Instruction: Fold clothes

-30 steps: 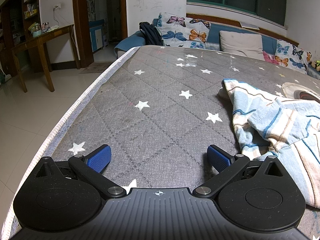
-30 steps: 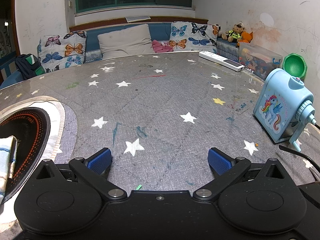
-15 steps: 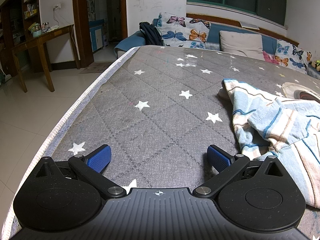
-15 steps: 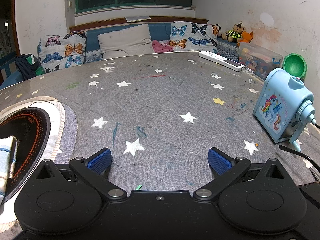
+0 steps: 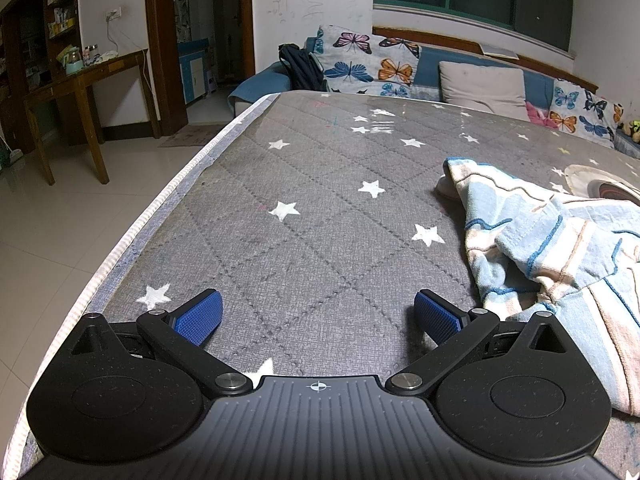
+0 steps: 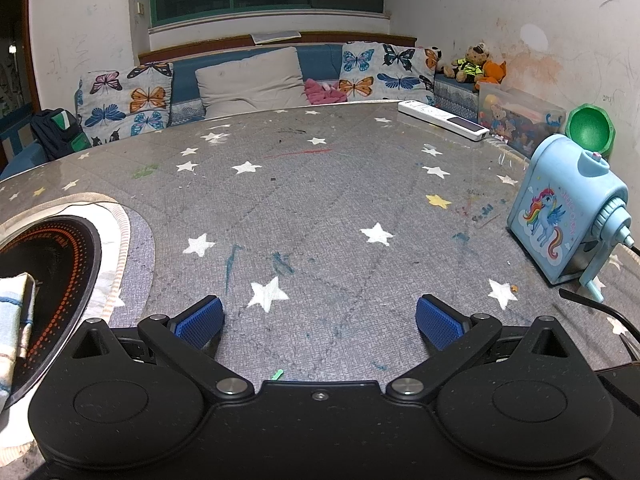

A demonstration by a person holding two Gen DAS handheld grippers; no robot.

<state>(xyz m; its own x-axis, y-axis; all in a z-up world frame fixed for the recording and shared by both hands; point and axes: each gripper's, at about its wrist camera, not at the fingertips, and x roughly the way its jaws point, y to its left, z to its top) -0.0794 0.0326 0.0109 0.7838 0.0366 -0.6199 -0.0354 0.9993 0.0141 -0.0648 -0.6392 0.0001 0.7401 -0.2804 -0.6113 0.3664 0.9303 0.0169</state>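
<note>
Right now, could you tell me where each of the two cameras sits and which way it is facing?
Left wrist: rides on the left claw, low over the star-print grey table, facing the butterfly cushions; the crumpled striped garment lies to its right; both blue pads show, open.
Right wrist: rides on the right claw, facing the window wall; a unicorn pencil sharpener stands right, a garment edge at far left; pads open.
Shared: the table, the garment, the butterfly cushions and the plain pillow.
</note>
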